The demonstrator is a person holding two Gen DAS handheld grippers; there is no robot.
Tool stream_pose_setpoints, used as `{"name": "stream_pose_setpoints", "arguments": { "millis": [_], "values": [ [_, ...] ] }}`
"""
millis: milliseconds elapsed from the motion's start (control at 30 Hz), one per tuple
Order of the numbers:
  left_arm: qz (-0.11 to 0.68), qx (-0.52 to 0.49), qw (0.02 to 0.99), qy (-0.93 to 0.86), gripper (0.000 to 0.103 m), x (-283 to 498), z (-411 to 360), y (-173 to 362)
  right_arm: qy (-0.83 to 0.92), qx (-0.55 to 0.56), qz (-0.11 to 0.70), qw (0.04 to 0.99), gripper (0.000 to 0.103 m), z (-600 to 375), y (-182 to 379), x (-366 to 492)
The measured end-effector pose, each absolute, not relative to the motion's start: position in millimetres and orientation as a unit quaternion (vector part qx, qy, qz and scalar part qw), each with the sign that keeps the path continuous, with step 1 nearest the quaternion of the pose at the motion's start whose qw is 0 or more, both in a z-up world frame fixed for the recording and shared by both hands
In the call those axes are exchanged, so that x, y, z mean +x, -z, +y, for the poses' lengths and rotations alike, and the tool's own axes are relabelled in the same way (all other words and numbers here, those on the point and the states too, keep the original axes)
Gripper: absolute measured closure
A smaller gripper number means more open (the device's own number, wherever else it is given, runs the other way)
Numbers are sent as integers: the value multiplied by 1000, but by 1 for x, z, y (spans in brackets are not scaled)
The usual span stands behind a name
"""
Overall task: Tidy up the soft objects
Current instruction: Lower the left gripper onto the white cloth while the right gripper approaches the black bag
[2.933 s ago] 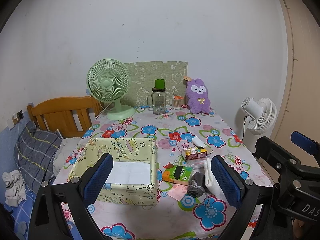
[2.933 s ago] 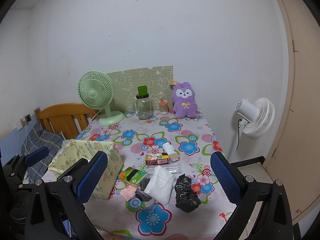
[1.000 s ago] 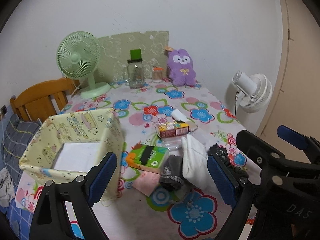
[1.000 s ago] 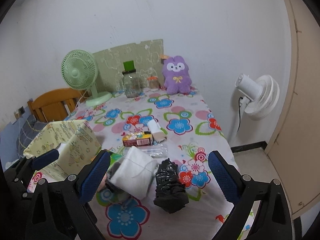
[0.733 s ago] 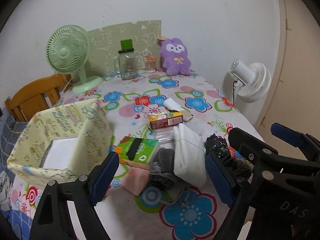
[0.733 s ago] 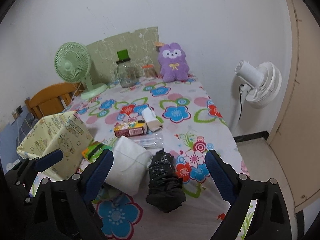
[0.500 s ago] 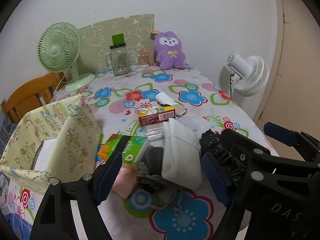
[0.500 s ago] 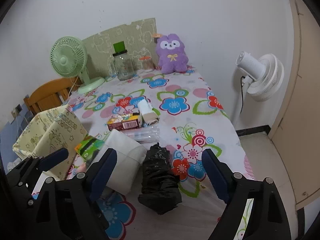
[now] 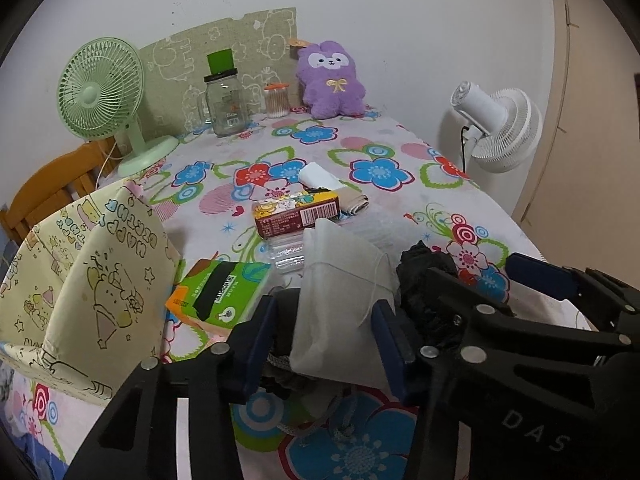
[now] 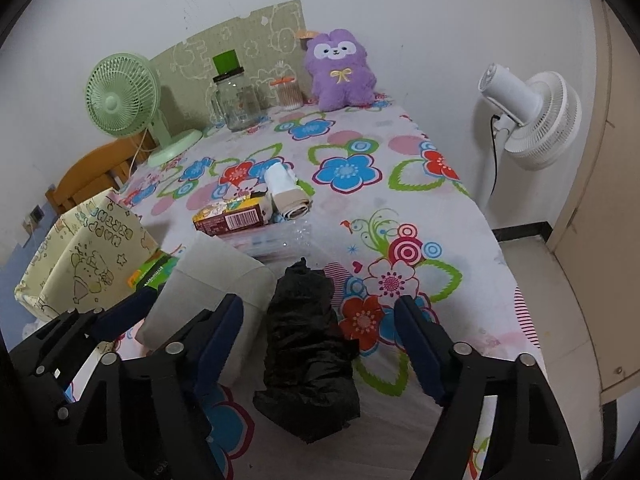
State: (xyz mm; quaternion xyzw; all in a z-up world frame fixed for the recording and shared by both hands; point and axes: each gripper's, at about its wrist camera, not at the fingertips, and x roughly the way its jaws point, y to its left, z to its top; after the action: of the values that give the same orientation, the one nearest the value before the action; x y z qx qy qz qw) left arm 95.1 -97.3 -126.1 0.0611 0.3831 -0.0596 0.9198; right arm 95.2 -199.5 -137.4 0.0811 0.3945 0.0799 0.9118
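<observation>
A folded white cloth pouch [image 9: 340, 308] lies on the flowered tablecloth, partly over a grey knitted piece [image 9: 280, 372]. My left gripper [image 9: 324, 344] stands around the pouch with jaws partly closed, pads [image 9: 258, 344] close on either side; contact is unclear. A crumpled black plastic bag [image 10: 312, 352] lies right of the pouch [image 10: 208, 284]. My right gripper [image 10: 320, 344] is open, its pads straddling the bag. A yellow fabric box [image 9: 80, 280] stands at the left. A purple plush toy [image 9: 332, 80] sits at the back.
A green tissue pack [image 9: 218, 292], a red snack box [image 9: 296, 214], a clear plastic pack [image 10: 272, 240] and a rolled cloth [image 10: 286, 192] lie mid-table. A green fan [image 9: 104, 96], glass jar [image 9: 224, 100] and small jar [image 9: 276, 100] stand at the back. A white floor fan [image 10: 532, 120] is beyond the right table edge.
Both grippers have moved forward and down toward the table. The left one has narrowed around the white pouch; the right one has come to straddle the black bag.
</observation>
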Motion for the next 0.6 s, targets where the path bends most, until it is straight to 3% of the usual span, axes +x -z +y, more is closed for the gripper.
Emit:
{"name": "stream_pose_setpoints", "arguments": {
  "millis": [300, 500, 533, 600],
  "values": [
    [382, 90, 918, 47, 60, 96, -104, 132, -97, 105, 419, 896, 43, -197, 149, 103],
    [382, 92, 918, 47, 62, 96, -104, 132, -99, 112, 425, 893, 64, -195, 151, 105],
    [382, 93, 918, 47, 63, 96, -104, 132, -97, 110, 426, 893, 73, -194, 151, 105],
    [380, 98, 919, 47, 64, 95, -105, 132, -91, 101, 426, 894, 76, -194, 152, 106]
  ]
}}
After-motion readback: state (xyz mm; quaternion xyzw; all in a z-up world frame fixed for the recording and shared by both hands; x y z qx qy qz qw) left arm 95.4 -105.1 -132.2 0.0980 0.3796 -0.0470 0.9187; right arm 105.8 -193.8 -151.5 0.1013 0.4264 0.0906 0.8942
